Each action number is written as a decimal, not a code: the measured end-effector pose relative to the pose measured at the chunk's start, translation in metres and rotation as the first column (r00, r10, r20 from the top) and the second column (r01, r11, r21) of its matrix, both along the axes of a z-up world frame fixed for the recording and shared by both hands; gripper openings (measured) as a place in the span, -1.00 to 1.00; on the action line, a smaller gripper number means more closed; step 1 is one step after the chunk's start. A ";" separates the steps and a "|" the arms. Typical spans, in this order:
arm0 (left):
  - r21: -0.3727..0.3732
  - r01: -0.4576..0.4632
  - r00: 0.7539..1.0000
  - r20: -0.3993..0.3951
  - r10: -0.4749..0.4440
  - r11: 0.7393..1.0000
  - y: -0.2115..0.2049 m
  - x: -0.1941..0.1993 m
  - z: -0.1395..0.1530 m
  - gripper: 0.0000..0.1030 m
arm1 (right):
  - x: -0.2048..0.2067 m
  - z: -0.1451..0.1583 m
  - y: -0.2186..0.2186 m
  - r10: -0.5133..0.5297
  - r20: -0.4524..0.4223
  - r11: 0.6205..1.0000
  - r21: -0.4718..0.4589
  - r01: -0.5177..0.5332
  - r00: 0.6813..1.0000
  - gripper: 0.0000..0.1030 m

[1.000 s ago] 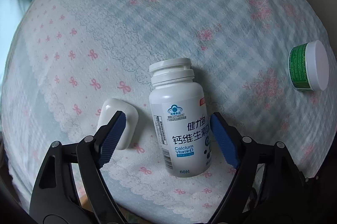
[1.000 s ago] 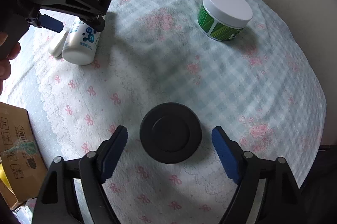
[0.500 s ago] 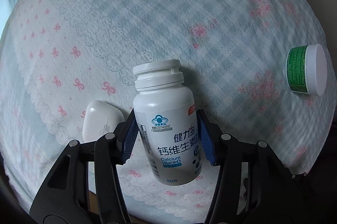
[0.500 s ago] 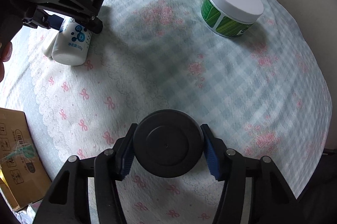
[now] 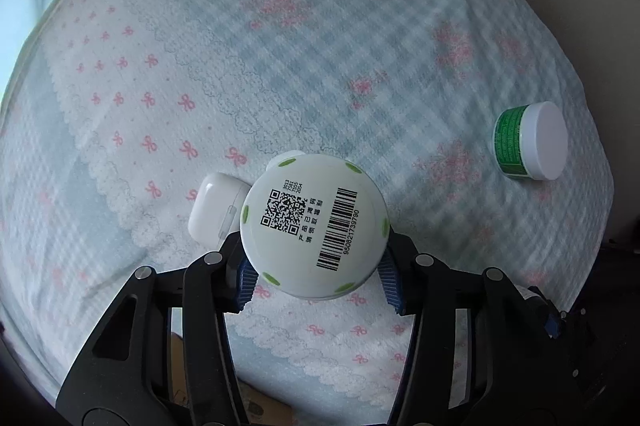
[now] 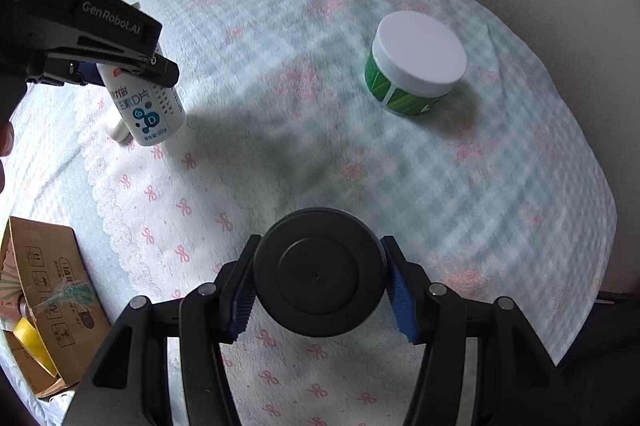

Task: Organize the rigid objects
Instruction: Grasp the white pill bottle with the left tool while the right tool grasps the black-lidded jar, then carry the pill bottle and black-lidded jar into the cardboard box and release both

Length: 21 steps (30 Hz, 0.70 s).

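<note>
A white vitamin bottle (image 5: 314, 226) hangs between the blue pads of my left gripper (image 5: 318, 278), its barcoded base turned toward the camera. The jaws are closing, with the pads pressed on the bottle's sides. In the right wrist view the same bottle (image 6: 150, 113) is off the cloth, under the left gripper (image 6: 132, 69). My right gripper (image 6: 320, 290) is shut on a black round jar (image 6: 320, 272), seen from above, held just over the cloth. A green jar with a white lid (image 6: 416, 69) stands on the cloth at the far right; the left wrist view also shows this green jar (image 5: 528, 141).
A white earbud case (image 5: 216, 209) lies on the checked tablecloth (image 5: 320, 25) just left of the lifted bottle. Beyond the table's left edge sits an open cardboard box (image 6: 44, 290) with a yellow tape roll (image 6: 32, 346). A beige wall curves behind the table.
Both grippers went from wide open to shut on their objects and rose. The bottle, lying flat before, has swung so its base faces the left camera. The black jar is up off the cloth.
</note>
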State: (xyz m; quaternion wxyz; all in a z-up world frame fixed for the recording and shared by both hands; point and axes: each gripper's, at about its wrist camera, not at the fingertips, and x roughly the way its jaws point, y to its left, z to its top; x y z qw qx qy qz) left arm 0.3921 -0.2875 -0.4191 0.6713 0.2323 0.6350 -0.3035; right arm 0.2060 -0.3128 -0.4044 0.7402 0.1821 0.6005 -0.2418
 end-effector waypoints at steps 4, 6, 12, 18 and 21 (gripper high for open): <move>-0.044 -0.019 1.000 0.008 0.020 0.999 0.012 -0.008 0.036 -0.10 | -0.006 0.031 -0.005 0.007 0.032 1.000 -0.028 -0.006 0.999 0.03; -0.069 -0.029 0.999 0.013 0.030 0.997 0.018 -0.016 0.055 -0.10 | -0.010 0.047 -0.007 0.011 0.048 0.999 -0.036 -0.009 0.999 0.03; -0.162 -0.059 0.997 0.042 0.066 0.985 0.055 -0.041 0.127 -0.10 | -0.016 0.105 -0.005 0.047 0.105 0.997 -0.071 -0.040 0.993 0.03; -0.245 -0.106 0.989 0.072 0.128 0.964 0.114 -0.056 0.194 -0.10 | -0.013 0.169 0.017 0.127 0.155 0.987 -0.113 -0.110 0.980 0.03; -0.280 -0.136 0.982 0.092 0.167 0.950 0.149 -0.064 0.219 -0.10 | -0.009 0.195 0.031 0.172 0.168 0.983 -0.099 -0.157 0.971 0.03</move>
